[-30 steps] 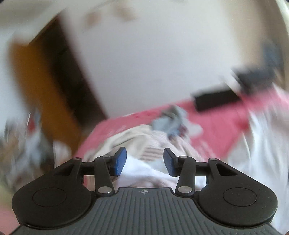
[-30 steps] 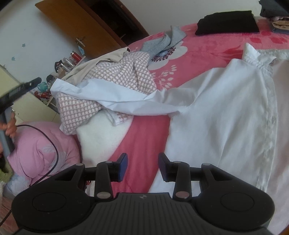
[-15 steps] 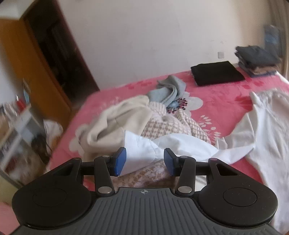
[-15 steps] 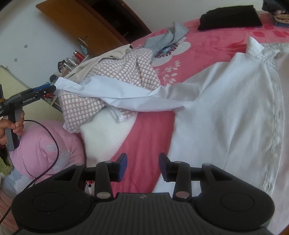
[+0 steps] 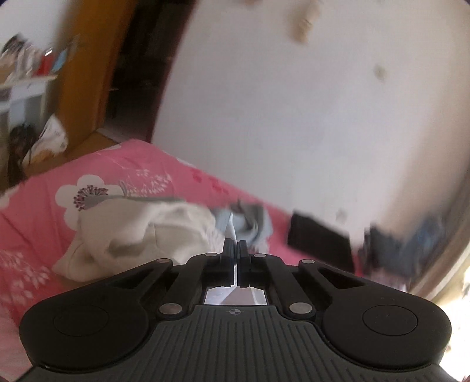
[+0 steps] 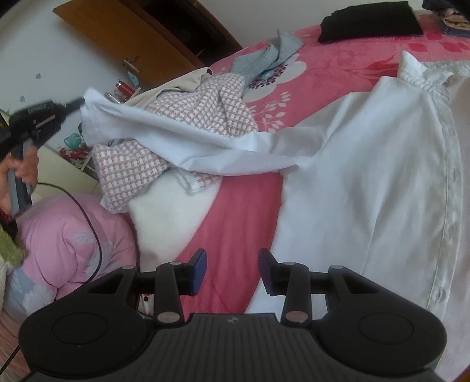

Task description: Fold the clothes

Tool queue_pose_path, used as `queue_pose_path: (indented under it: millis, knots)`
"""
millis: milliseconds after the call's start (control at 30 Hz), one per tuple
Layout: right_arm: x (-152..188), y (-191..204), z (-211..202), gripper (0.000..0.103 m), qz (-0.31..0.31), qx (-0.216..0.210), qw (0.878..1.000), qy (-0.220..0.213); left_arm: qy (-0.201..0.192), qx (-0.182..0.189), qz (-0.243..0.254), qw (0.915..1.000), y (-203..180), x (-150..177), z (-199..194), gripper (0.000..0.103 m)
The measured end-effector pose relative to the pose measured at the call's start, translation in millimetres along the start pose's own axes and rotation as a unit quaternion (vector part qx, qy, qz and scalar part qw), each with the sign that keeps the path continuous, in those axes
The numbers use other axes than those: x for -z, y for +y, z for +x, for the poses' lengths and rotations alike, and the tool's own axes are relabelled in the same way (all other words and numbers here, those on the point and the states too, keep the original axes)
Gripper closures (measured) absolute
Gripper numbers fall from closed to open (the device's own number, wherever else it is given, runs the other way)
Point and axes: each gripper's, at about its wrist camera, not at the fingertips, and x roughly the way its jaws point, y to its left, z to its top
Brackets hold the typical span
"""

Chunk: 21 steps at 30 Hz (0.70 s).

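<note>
- Two hand-held grippers. The left gripper [image 5: 236, 245] has its jaws pressed together on a thin edge of white cloth; from the right wrist view it [image 6: 77, 102] pinches the cuff end of the sleeve [image 6: 188, 141]. A hand [image 6: 25, 170] holds its grip, with one black cable trailing down.
- The right gripper [image 6: 232, 271] hangs above the bed with its jaws spread, nothing between them.
- One bed [image 6: 235, 223] with a pink flowered cover fills most of both views.
- One white shirt [image 6: 367, 182] lies flat on the right of the bed, collar toward the far side, button strip running down its length. Its sleeve stretches left, lifted across the pile.
- One pile of loose clothes, left of the shirt: one pink-and-white check piece [image 6: 205, 108], one cream piece [image 5: 141, 232], one grey-blue piece [image 6: 273, 55].
- One pink pillow [image 6: 67, 235] at lower left.
- One folded black garment [image 6: 370, 22] at the far edge, well apart from the shirt, with a stack of folded clothes [image 6: 449, 17] beside it.
- One brown wardrobe [image 6: 123, 35] against the wall.
- White lettering on the left gripper is too blurred to read.
</note>
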Motion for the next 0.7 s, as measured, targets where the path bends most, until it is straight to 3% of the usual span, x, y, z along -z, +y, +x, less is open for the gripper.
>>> queue_pose_path:
  millis: [167, 300, 400, 533, 600, 633, 700]
  knots:
    - [2, -5, 3, 0.062, 0.004, 0.005, 1.0, 0.006, -0.034, -0.053, -0.064, 0.996, 15, -15, 19, 0.103]
    - [4, -13, 4, 0.062, 0.01, 0.011, 1.0, 0.01, -0.042, -0.119, -0.118, 0.985, 33, -23, 30, 0.103]
    - [5, -20, 5, 0.062, 0.019, 0.016, 1.0, 0.011, -0.038, -0.154, -0.156, 0.9749, 51, -22, 33, 0.103]
    - [6, -28, 6, 0.062, 0.028, 0.019, 0.999, 0.014, 0.006, -0.228, -0.176, 0.9575, 73, -13, 46, 0.1]
    - [8, -31, 5, 0.062, 0.03, 0.02, 0.999, 0.016, -0.006, -0.25, -0.207, 0.9458, 83, -6, 39, 0.095]
    - [8, -31, 5, 0.061, 0.031, 0.02, 0.999, 0.016, -0.014, -0.261, -0.22, 0.94, 86, -4, 34, 0.088]
    - [9, -33, 4, 0.061, 0.033, 0.022, 0.999, 0.017, -0.053, -0.283, -0.228, 0.93, 86, 0, 20, 0.079]
